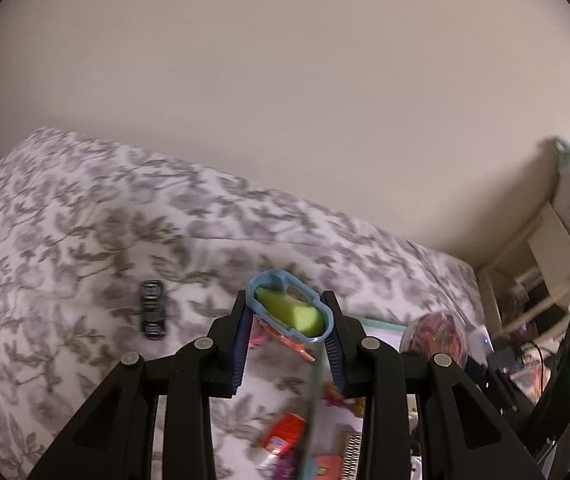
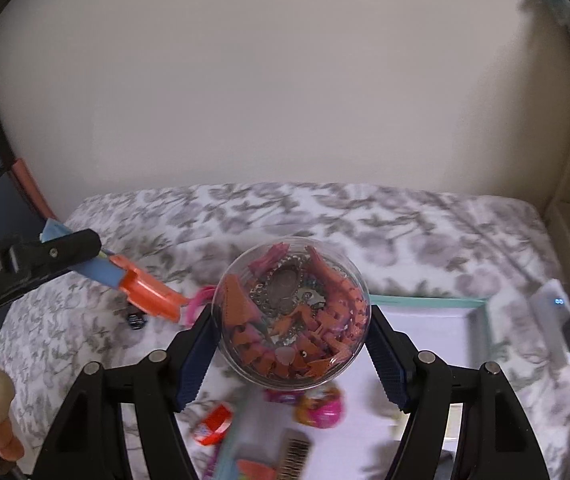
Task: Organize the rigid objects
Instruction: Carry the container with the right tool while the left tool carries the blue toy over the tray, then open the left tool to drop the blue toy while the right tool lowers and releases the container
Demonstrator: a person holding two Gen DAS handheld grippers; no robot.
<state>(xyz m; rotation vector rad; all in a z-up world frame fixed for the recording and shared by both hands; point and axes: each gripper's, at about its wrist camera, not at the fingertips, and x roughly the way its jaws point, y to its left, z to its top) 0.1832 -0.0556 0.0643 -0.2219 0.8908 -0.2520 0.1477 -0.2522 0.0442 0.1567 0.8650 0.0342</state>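
Note:
My left gripper [image 1: 289, 316] is shut on a blue and orange toy blaster [image 1: 285, 312] with a green dart in its muzzle, held above the floral bedspread [image 1: 85, 220]. The blaster also shows in the right wrist view [image 2: 141, 286], with the left gripper's black finger [image 2: 65, 252] on it. My right gripper [image 2: 291, 320] is shut on a clear round container [image 2: 291, 314] filled with orange pieces, held above the bed. A small black toy car [image 1: 152, 310] lies on the bedspread left of the left gripper.
A teal-rimmed white tray [image 2: 445, 320] lies on the bed with small toys near it: a red and white egg [image 2: 213, 424], a pink ball [image 2: 321, 404], a small comb [image 2: 295, 454]. A white power bank [image 2: 553, 312] lies at right. A wall stands behind.

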